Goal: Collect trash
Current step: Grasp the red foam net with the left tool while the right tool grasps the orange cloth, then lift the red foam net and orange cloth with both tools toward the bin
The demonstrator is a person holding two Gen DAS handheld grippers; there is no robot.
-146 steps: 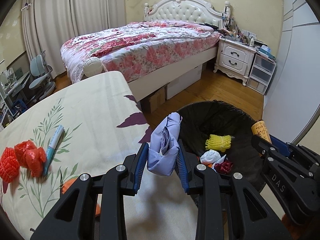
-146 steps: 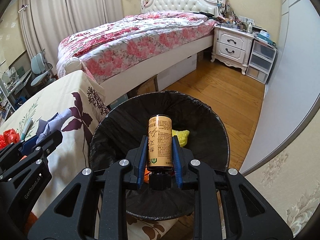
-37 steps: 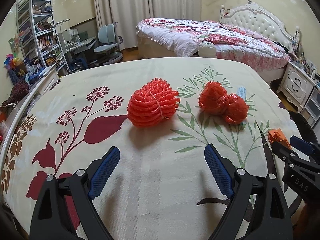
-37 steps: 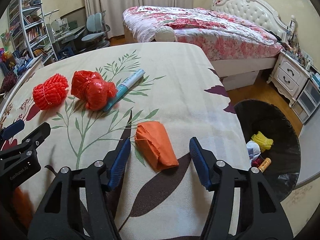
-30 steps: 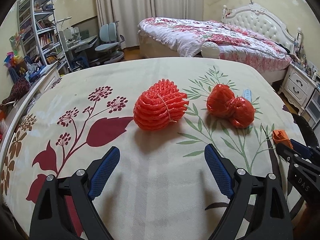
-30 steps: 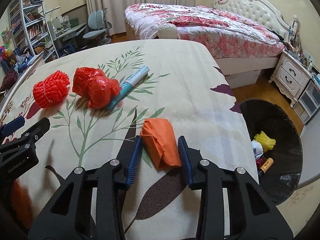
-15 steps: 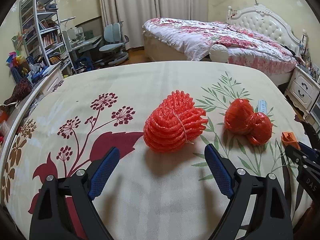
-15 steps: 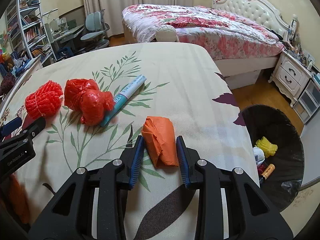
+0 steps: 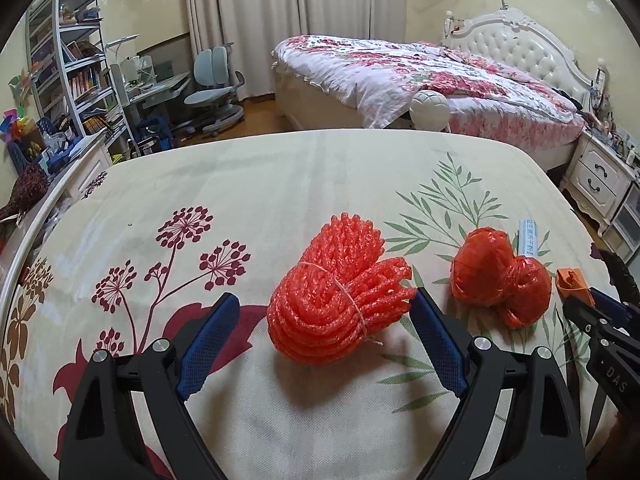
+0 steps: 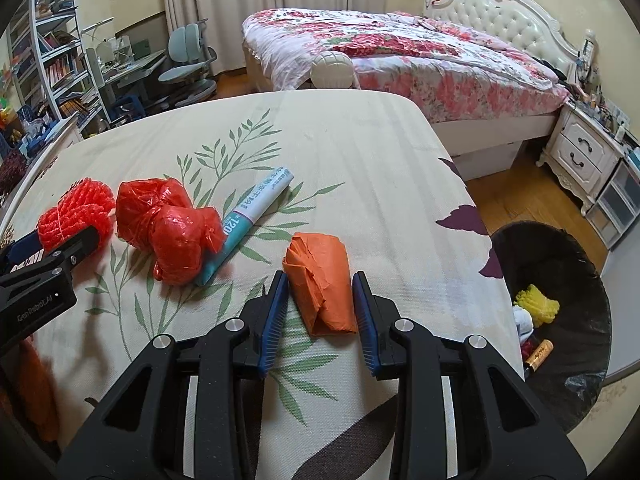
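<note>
My left gripper (image 9: 324,340) is spread wide, jaws either side of the red foam net bundle (image 9: 340,300); the right pad sits just beside its loose ends, the left pad stands clear, nothing gripped. Bundle lies on the floral tablecloth (image 9: 260,184), tied round the middle with string, long axis running near-left to far-right, cut ends pointing far-right. My right gripper (image 10: 320,304) is narrowed around the orange wrapped packet (image 10: 322,284), pads pinching both flanks; packet's long axis runs near to far along my fingers, folded end toward me. Left of it lie the red knotted plastic bag (image 10: 168,228) and a teal-and-white tube (image 10: 250,218), lying diagonal, teal end near-left, printed "120" plus characters too small to read. Left gripper body reads "GenRobot.AI", right one "DAS". Black-lined trash bin (image 10: 560,248) on the floor, right of the table, holding a yellow foam net (image 10: 536,306) and a brown bottle (image 10: 540,354).
</note>
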